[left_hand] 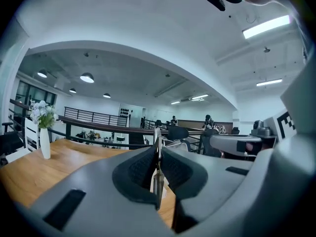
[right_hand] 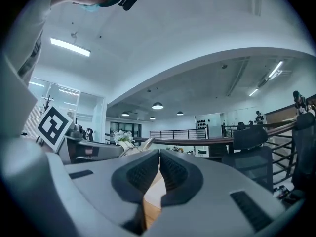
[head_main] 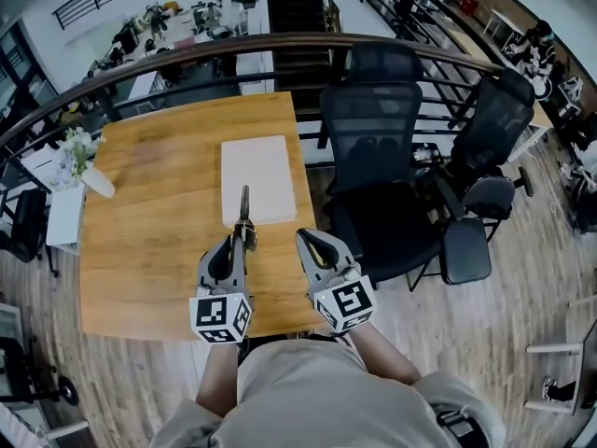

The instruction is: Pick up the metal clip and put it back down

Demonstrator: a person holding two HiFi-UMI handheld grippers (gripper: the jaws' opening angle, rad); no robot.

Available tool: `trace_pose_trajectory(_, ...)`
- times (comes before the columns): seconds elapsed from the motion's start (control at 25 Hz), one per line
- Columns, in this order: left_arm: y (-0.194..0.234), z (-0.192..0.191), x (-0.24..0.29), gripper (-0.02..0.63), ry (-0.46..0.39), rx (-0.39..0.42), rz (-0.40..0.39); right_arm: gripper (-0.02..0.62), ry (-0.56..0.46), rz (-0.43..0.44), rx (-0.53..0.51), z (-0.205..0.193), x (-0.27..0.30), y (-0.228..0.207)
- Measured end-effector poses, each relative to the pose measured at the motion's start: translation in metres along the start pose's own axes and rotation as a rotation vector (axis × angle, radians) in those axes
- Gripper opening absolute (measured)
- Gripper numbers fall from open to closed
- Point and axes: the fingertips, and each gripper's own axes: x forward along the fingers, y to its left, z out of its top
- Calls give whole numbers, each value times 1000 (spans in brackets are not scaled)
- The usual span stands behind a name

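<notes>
Wood table (head_main: 140,250) takes up the middle of the head view, with a curved railing (head_main: 187,54) behind it. Two black office chairs (head_main: 373,129) stand off its right edge. A flat white board (head_main: 256,177) lies on the table near that edge, and a white vase of flowers (head_main: 89,171) stands at the far left corner.

Both grippers are over the near edge of the table, side by side. The right gripper (head_main: 312,241) has its jaws pressed together with nothing between them. The left gripper (head_main: 244,230) is clamped on the metal clip (head_main: 244,208). The clip sits edge-on between the pads, sticks out past the tips and is clear of the tabletop, over the board's near end.
</notes>
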Motion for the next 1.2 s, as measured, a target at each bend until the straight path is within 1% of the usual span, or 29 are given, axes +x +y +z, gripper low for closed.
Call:
trace_pose_trajectory(0.28,-23,9,-15,43,-41,6,5,28,-21,32,-21,12,-21,1)
trace_pose_trajectory(0.48,-32,1,-37,43,-51,3,58,28,-25,111,-16,8,-33,16)
trace_pose_trajectory(0.72,-29,-4,-65,43,-28,17,118,28,-17,187,4,-3,-32,40)
trace_pose_trajectory(0.84,-17,-4,-88,43,-28,4,168,28,-18,236,15,-3,-27,62)
trace_pose_trajectory(1.0,9,-8,-119,41,-29,-6,244,28,-2,309,20,-7,-14,100)
trace_pose_trajectory(1.2,48,-14,-165,41,-45,-33,349,28,17,436,7,-11,6,162)
